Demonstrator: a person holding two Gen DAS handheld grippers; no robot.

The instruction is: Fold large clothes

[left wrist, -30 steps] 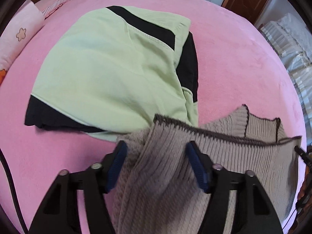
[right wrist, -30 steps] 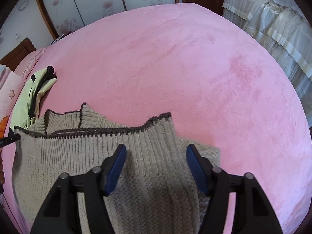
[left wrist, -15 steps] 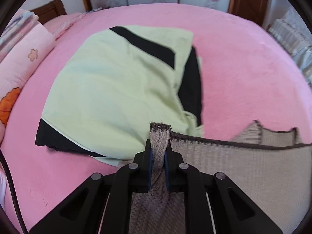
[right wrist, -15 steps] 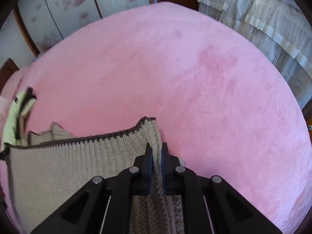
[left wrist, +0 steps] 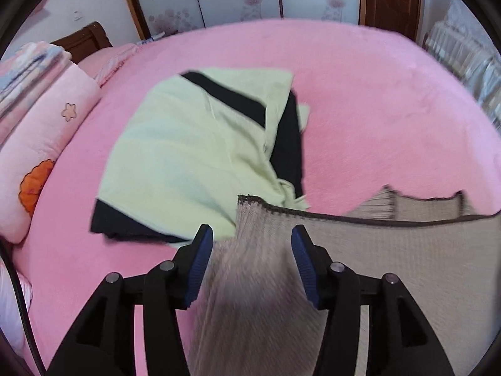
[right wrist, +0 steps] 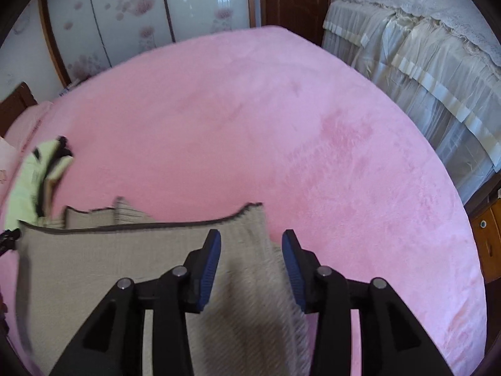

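Note:
A beige ribbed knit sweater [left wrist: 391, 250] with a dark brown edge lies spread on the pink bed [left wrist: 375, 109], its top edge stretched between the two grippers. My left gripper [left wrist: 252, 250] hovers over the sweater's left corner. Its jaws are opening: the blue pads stand apart from the knit that runs between them. My right gripper [right wrist: 251, 250] hovers over the right corner of the sweater [right wrist: 109, 266]. Its jaws are opening too, with cloth between the pads but not pinched. The sweater below both grippers is blurred.
A folded pale green and black garment [left wrist: 194, 156] lies just beyond the sweater's left corner, seen small in the right wrist view [right wrist: 28, 188]. A pink pillow [left wrist: 37, 144] lies at the left. Cream frilled bedding [right wrist: 422, 62] and a wooden cabinet [right wrist: 488, 238] stand off the bed's right side.
Both grippers were open over the sweater, shut on its top edge half a second ago, and now stand with jaws apart again. Both have risen, and more of the room shows.

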